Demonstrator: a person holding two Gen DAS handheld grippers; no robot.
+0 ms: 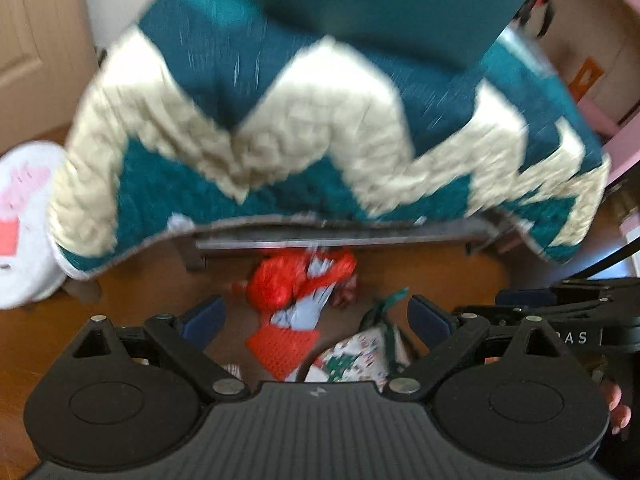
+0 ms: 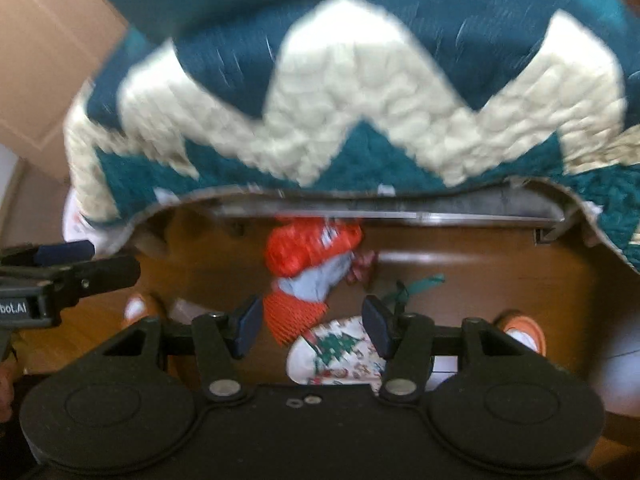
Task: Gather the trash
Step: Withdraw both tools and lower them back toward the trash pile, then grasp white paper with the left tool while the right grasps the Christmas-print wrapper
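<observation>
From the left wrist, the left gripper [image 1: 314, 316] hangs jaws wide and empty over crumpled red wrapping [image 1: 298, 280] on the wooden floor [image 1: 160, 304] below a chevron quilt [image 1: 280, 120]; from the right wrist, the right gripper [image 2: 314, 326] gapes empty above Christmas-tree paper [image 2: 340, 350].

A teal-and-cream zigzag quilt [image 1: 280, 132] drapes over a dark metal bed frame [image 1: 340, 236] across the frame's middle; glossy brown wood floor [image 1: 440, 276] below, beige panelled door [image 1: 36, 40] upper left, pink shelving [image 1: 600, 80] upper right.
</observation>
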